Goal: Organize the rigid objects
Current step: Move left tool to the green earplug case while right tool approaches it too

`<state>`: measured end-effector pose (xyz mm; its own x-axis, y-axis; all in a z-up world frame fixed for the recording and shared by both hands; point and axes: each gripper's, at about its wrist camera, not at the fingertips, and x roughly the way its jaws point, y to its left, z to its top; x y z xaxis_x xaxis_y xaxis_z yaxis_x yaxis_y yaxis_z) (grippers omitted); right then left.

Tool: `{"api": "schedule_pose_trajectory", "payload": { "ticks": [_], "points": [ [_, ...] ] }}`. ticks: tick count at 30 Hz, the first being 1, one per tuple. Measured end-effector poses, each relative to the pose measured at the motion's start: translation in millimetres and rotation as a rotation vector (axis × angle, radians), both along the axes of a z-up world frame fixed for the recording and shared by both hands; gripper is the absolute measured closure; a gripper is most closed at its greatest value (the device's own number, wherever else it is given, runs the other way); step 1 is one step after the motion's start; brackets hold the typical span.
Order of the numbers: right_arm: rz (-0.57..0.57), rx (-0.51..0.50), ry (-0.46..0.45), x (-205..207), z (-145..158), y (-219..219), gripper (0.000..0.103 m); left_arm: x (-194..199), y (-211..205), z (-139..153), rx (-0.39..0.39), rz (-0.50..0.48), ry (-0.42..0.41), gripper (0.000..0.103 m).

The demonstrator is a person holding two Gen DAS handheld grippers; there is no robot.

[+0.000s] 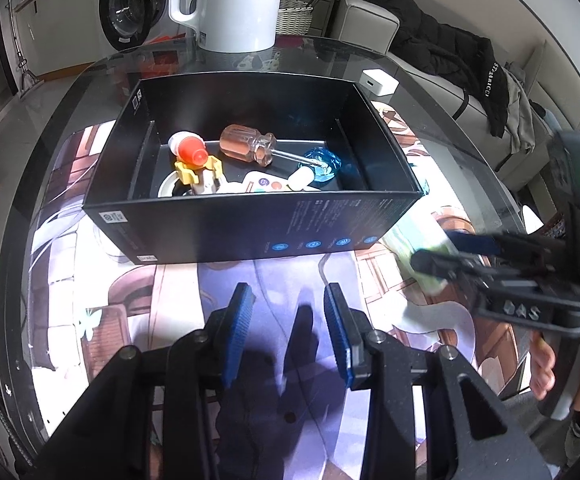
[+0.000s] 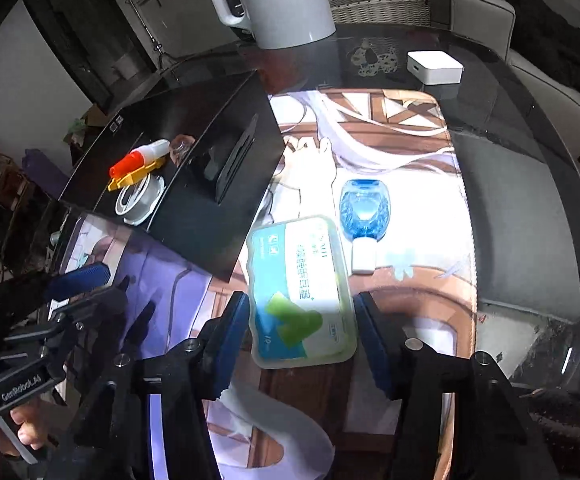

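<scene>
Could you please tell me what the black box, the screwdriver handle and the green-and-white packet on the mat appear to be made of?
Black box: probably matte cardboard, judging by its thin flat walls and printed labels.
Screwdriver: the handle looks like clear amber-tinted hard plastic, see-through and glossy; the shaft looks like metal.
Green-and-white packet: seemingly a translucent plastic case with a printed label, given its soft sheen and rounded edges.

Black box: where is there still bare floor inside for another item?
Inside the black box, the dark strip along the far wall behind the screwdriver is bare. The near side is crowded: orange-capped bottle, yellow clip, blue bottle.
</scene>
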<state>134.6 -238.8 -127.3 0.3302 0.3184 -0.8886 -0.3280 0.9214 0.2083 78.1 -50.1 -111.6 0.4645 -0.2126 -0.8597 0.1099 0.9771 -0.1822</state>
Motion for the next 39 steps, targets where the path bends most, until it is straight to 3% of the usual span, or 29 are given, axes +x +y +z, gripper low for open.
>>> {"api": "schedule_pose_trajectory", "payload": {
  "ticks": [6,10,12,14,18,22,30,36,39],
  "points": [
    [0.039,0.051,0.065,-34,0,-2,0.048,-6,2,0,-0.015,-0.009,0.024,0.067],
    [0.127,0.151,0.12,-61,0,19,0.047,-12,11,5,-0.019,0.001,0.011,0.066],
    [0.162,0.262,0.187,-64,-2,33,0.047,-14,20,7,-0.026,0.023,0.005,0.062],
    [0.168,0.31,0.206,-64,1,39,0.047,-15,30,9,-0.04,0.047,0.002,0.058],
    [0.145,0.276,0.063,-54,37,23,0.047,-19,35,9,-0.048,0.054,0.005,0.057],
    [0.071,0.169,-0.079,-40,62,-9,0.047,-19,15,7,-0.046,-0.004,0.018,0.055],
    [0.008,0.146,-0.036,-31,44,-32,0.047,-24,-34,-11,0.036,-0.122,0.064,0.049],
    [-0.016,0.089,-0.078,-16,37,-26,0.047,-26,-42,-20,0.079,-0.141,0.083,0.044],
    [-0.024,0.031,-0.079,-1,25,-17,0.047,-22,-37,-18,0.061,-0.138,0.082,0.047]
  ]
}}
